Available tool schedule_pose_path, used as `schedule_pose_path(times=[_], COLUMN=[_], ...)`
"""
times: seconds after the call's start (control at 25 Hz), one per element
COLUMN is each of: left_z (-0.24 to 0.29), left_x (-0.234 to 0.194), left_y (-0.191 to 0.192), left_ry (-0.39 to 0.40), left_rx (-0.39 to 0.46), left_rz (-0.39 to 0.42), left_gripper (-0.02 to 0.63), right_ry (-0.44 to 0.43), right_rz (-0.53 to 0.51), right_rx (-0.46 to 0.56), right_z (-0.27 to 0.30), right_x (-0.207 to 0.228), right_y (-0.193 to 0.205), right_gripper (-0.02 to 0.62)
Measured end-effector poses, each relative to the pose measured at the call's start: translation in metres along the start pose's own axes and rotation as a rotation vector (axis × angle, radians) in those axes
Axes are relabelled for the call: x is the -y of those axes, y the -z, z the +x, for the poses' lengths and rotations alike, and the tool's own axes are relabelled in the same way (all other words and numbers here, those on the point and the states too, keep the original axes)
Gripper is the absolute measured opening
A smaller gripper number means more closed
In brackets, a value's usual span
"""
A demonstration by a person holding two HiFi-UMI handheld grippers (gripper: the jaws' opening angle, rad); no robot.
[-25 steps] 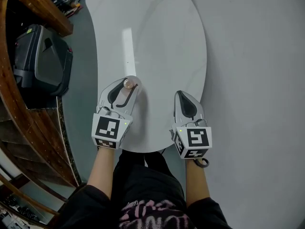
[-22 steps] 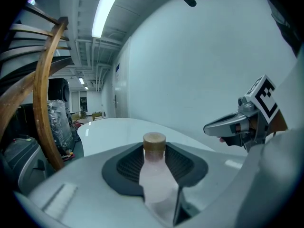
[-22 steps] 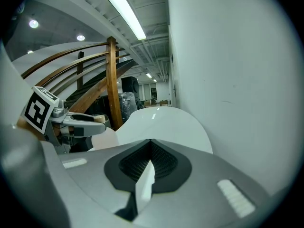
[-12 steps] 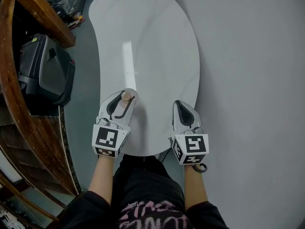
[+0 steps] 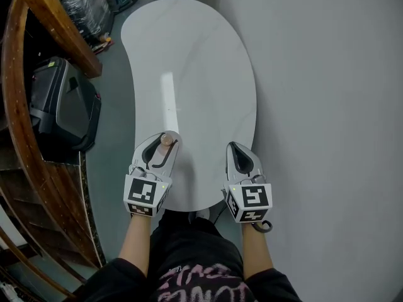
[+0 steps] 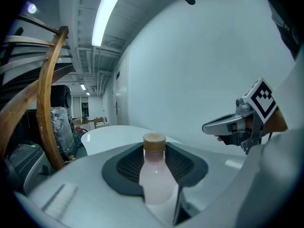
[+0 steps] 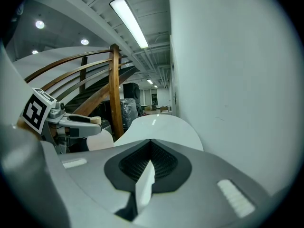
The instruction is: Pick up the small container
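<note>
The small container (image 5: 166,139) is a pale pink bottle with a tan cap. It stands upright between the jaws of my left gripper (image 5: 165,145), which is shut on it over the near end of the white table (image 5: 201,74). The left gripper view shows the bottle (image 6: 154,175) close up, held by its body between the dark pads, with the cap above them. My right gripper (image 5: 234,148) hovers over the table's near right part, shut with nothing in it. In its own view the right gripper (image 7: 151,151) has its jaws closed together.
The table is kidney-shaped and runs away from me along a pale wall (image 5: 327,106) on its right. A black case (image 5: 63,106) sits on the floor to the left, beside a curved wooden railing (image 5: 19,143). Wrapped clutter (image 5: 82,5) lies at the far left.
Both grippers have drawn back toward the table's near edge, and more of the table's far end shows. The left gripper still holds the bottle.
</note>
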State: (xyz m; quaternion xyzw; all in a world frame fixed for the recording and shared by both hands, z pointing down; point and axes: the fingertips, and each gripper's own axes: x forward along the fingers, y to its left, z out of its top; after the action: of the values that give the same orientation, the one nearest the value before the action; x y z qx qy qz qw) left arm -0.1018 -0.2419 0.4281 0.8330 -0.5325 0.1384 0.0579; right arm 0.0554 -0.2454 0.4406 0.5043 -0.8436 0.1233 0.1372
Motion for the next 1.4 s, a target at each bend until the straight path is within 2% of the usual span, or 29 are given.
schedule_pose_path(times=[0.72, 1.4], left_z=[-0.044, -0.064], left_x=[0.013, 0.022], left_y=[-0.035, -0.066], left_ry=[-0.020, -0.043], left_rx=[0.064, 0.109], left_rz=[-0.007, 0.036], left_gripper=[0.146, 0.146], right_ry=[-0.006, -0.003], right_rz=[-0.034, -0.069], right_rx=[0.093, 0.150], right_z=[-0.037, -0.060], right_x=[-0.014, -0.018], right_y=[-0.039, -0.063], right_gripper=[0.012, 0.009])
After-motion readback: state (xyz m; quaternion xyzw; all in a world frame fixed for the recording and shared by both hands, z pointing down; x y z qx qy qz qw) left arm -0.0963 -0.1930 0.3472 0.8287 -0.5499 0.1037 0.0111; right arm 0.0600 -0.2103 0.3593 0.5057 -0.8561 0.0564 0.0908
